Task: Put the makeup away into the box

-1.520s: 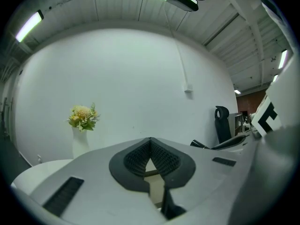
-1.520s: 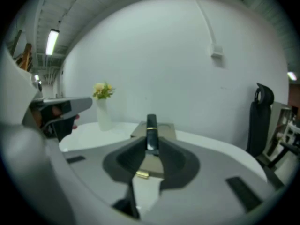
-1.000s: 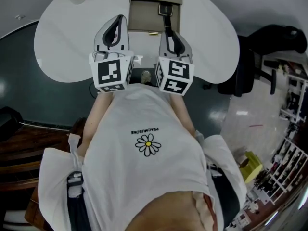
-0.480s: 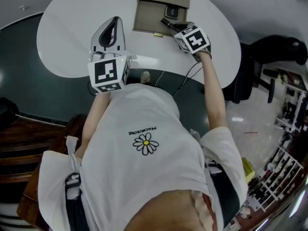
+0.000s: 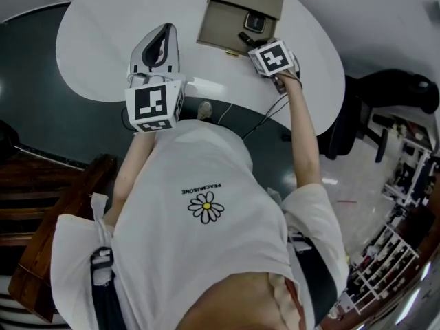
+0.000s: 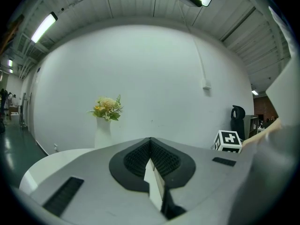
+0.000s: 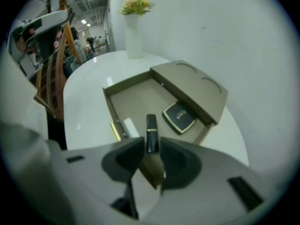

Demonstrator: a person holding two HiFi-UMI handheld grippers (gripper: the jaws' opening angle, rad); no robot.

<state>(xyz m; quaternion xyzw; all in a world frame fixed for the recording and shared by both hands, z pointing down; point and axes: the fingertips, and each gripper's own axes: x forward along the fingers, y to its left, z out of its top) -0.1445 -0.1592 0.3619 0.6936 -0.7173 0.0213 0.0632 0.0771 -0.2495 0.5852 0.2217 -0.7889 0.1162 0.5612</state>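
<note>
A tan box (image 7: 140, 95) lies open on the white table (image 5: 96, 40), its lid (image 7: 192, 86) swung back. A black compact with a gold rim (image 7: 178, 115) rests inside it. My right gripper (image 7: 151, 146) points steeply down over the box's near wall. A black lipstick (image 7: 151, 132) sticks out from between its jaws, which are opening. In the head view the right gripper (image 5: 253, 45) hangs at the box's front right corner. My left gripper (image 5: 163, 34) is shut and holds nothing, level above the table left of the box (image 5: 237, 12).
A white vase of flowers (image 7: 134, 27) stands at the table's far end. A small white item (image 7: 130, 126) and a thin gold stick (image 7: 115, 131) lie by the box's near wall. A black chair (image 5: 375, 108) stands to the right, and a cable (image 5: 258, 112) hangs there.
My right gripper swung out from beside the left one, tipped downward and sank over the box with the lipstick. The left gripper has hardly shifted.
</note>
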